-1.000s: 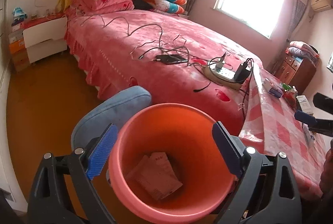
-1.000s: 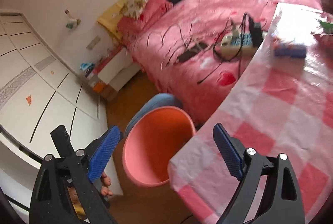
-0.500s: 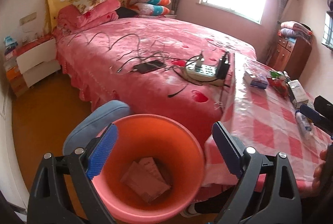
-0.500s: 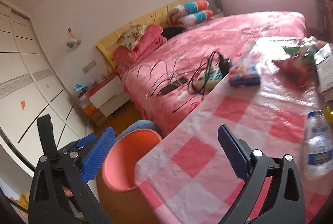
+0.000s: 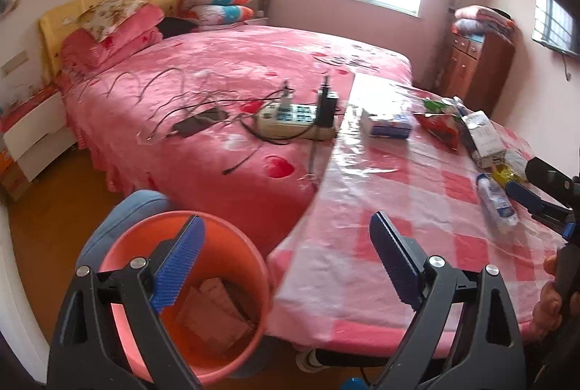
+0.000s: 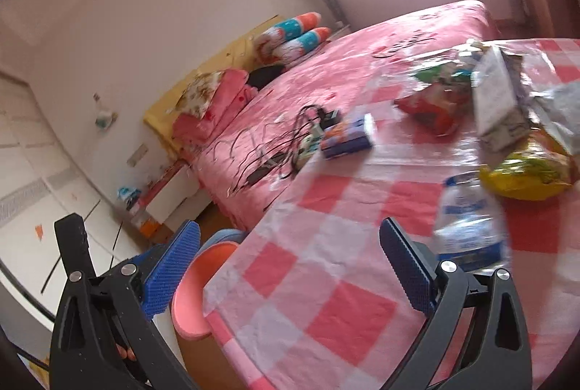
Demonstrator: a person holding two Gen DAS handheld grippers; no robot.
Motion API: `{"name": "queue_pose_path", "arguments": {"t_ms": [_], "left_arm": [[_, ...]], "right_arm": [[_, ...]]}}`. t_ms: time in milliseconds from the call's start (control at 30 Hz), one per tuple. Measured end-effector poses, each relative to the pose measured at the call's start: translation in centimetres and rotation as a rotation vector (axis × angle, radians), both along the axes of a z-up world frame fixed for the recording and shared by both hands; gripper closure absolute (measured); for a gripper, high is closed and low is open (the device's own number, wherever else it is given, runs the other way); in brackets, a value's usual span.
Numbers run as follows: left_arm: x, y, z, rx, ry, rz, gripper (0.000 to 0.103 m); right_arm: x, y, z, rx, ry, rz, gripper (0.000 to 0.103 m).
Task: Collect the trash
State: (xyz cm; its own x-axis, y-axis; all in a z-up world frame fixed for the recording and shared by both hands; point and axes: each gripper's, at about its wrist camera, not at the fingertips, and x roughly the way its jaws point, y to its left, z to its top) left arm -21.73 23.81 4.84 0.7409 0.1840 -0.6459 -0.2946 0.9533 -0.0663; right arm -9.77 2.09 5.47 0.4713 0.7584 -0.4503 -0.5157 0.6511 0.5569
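Note:
An orange-pink trash bucket [image 5: 232, 259] stands on the floor beside the checkered table [image 5: 380, 194], with flat paper packets [image 5: 214, 312] inside. My left gripper [image 5: 286, 266] is open and empty above the bucket's rim and the table's corner. My right gripper [image 6: 290, 270] is open and empty over the table, just left of a clear plastic bottle [image 6: 471, 223]. A yellow snack bag [image 6: 529, 172], a red snack bag [image 6: 431, 103], a white carton [image 6: 496, 99] and a blue-white box [image 6: 348, 136] lie on the table. The bucket also shows in the right wrist view [image 6: 192, 299].
A bed with a pink cover [image 5: 224, 70] carries a power strip [image 5: 293, 118], a phone [image 5: 199, 123] and several cables. A blue stool [image 5: 134, 208] stands behind the bucket. A wooden cabinet [image 5: 478, 70] stands at the far right and a white nightstand [image 5: 32, 132] at the left.
Both grippers have swung right, from over the bucket toward the table. The bottle and snack bags have come into the right wrist view. Both stay open.

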Motion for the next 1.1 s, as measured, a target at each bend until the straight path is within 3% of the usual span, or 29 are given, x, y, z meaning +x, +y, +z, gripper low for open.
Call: {"name": "queue_pose_path", "arguments": {"t_ms": [200,400,600,767,967,1100], "left_arm": [[2.7,-3.0,0.6,0.010,0.012,-0.066,0.010],[8.1,-5.8,3.0,-0.079,-0.001,-0.131,0.010],[17.6,-9.5,5.6,-0.162,-0.024,-0.190,0.010],[26.1,-13.5,6.2,-0.191,-0.001,-0.240,0.011],[36.3,-18.6,4.6,-0.215,0.105,-0.307,0.011],[40.9,-20.2,2.7,-0.229,0.165,-0.296,0.022]], "right_arm": [[1.0,-2.9,0.0,-0.003,0.005,-0.068,0.005],[1.7,-6.1,0.2,0.000,-0.009,-0.144,0.005],[2.5,-9.3,0.7,-0.022,-0.023,-0.241,0.005],[3.7,-11.8,0.1,-0.026,0.026,-0.301,0.005],[4.5,-14.6,-0.2,-0.047,0.033,-0.362,0.005],[4.9,-16.0,0.1,-0.041,0.016,-0.384,0.005]]}}
